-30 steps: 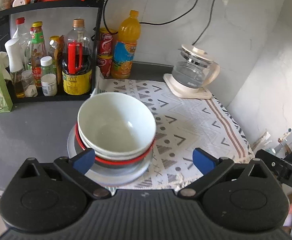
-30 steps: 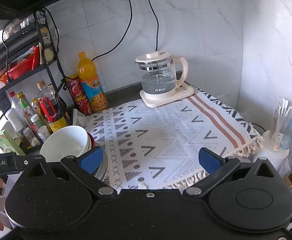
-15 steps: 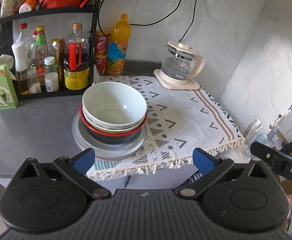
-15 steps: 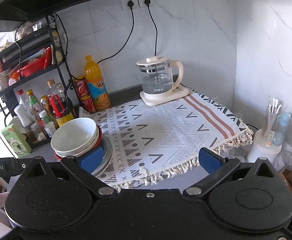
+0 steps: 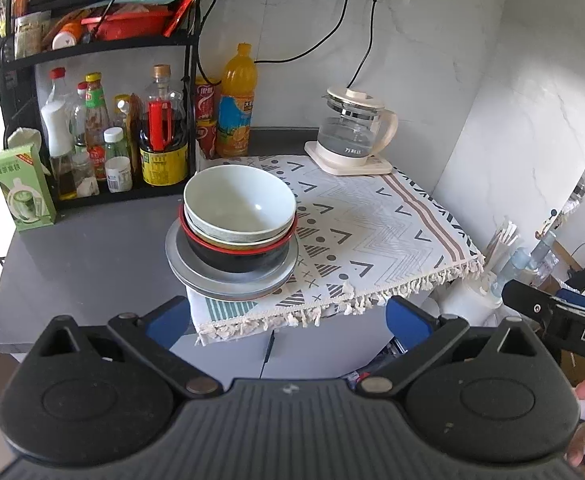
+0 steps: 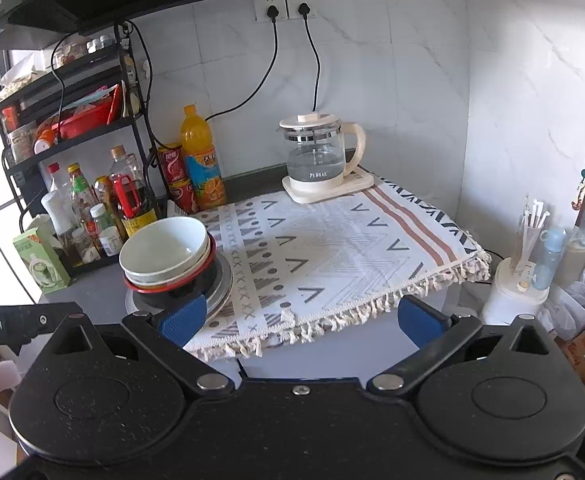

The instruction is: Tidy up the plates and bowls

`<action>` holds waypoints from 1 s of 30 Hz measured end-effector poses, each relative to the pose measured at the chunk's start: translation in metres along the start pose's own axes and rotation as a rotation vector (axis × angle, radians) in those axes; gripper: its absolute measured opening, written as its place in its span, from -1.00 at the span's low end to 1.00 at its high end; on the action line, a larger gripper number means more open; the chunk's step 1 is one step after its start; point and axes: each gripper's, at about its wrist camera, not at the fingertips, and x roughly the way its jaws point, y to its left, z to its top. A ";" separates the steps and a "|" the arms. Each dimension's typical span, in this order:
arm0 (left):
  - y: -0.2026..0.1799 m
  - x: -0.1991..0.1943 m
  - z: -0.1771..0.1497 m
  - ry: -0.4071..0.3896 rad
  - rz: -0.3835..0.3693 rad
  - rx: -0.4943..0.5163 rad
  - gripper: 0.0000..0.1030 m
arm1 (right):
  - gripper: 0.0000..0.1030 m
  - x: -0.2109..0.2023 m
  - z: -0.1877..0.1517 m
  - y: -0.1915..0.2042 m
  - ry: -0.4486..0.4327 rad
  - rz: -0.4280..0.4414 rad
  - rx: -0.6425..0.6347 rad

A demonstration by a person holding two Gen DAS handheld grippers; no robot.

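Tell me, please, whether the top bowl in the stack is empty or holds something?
Empty: the top bowl shows a bare pale inside down to its bottom, with nothing in it.

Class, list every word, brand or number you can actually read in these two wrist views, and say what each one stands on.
"DAS": white letters, cut off by the frame edge, on the right gripper body seen from the left wrist.
"obot.AI": cut off at the edge, on the left gripper body seen from the right wrist.
Too small or blurred to read: the kettle print, orange drink bottle label, red cans, green carton, sauce bottles.
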 end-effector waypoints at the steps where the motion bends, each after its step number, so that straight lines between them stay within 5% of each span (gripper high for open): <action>1: -0.001 -0.003 -0.001 0.000 0.001 0.004 0.99 | 0.99 -0.003 -0.001 0.000 0.004 -0.002 -0.001; 30: 0.006 -0.056 -0.016 -0.011 0.078 -0.022 0.99 | 1.00 -0.033 -0.006 0.010 0.078 0.075 -0.045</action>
